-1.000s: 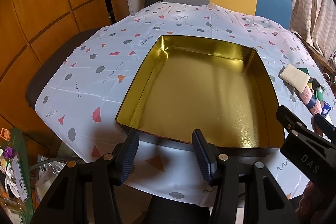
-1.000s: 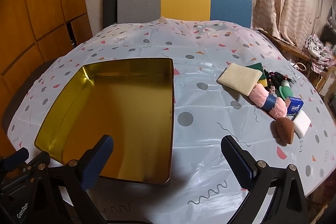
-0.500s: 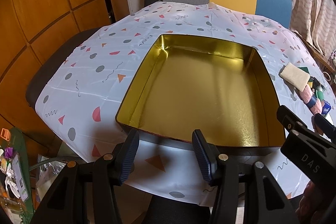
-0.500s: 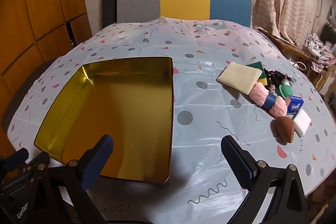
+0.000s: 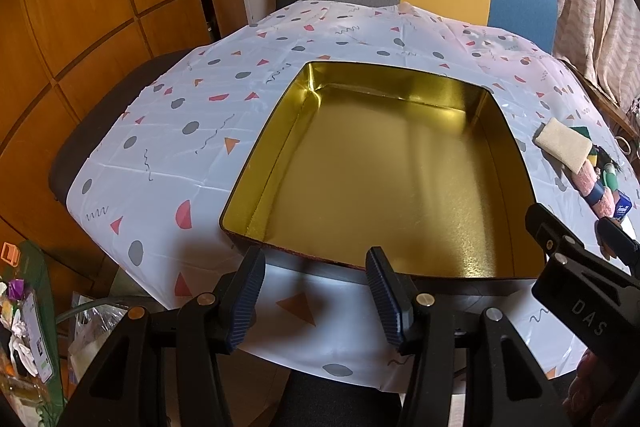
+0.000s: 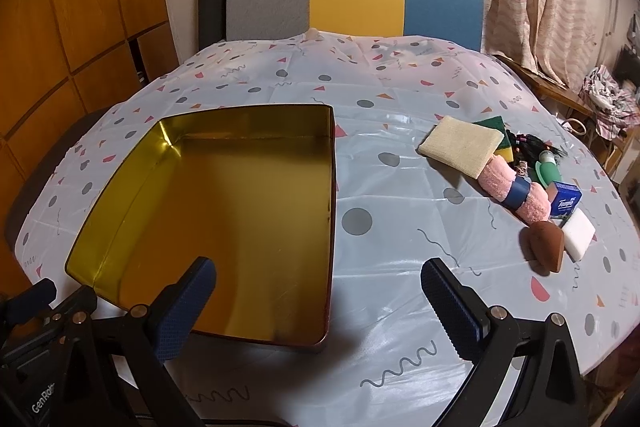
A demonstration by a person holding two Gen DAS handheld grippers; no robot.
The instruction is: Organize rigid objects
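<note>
Little has moved since the earlier frames: in the left wrist view the gold tin [image 5: 384, 179] sits a touch higher than a second ago, and in the right wrist view the row of small objects has slid slightly toward the right edge. Nothing on the table has changed place relative to anything else.

The left gripper [image 5: 316, 295] hangs at the bottom centre of its frame, jaws apart and holding nothing, its tips just short of the tin's near wall. The right gripper [image 6: 320, 303] fills the bottom of its own frame with jaws spread wide and empty; its left pad overlaps the tin's near edge in the picture, its right pad is over bare tablecloth [image 6: 400, 227].

The tin is an open, shallow rectangular box with a shiny gold inside, lying on the patterned white cloth in the left half of the right wrist view.

The objects to sort lie in a diagonal line at the right of that view, well apart from the tin. From the upper end: a beige sponge [image 6: 460, 145] resting on a green and yellow scouring pad [image 6: 502, 137], a pink rolled towel [image 6: 516, 193] with a blue band, a dark tangle and a green bottle [image 6: 546, 169] beside it, a blue box [image 6: 566, 201], a white block [image 6: 578, 233], and a brown teardrop sponge [image 6: 546, 245] touching the block.

A grey, yellow and blue chair back [image 6: 356, 1] stands beyond the table.
</note>
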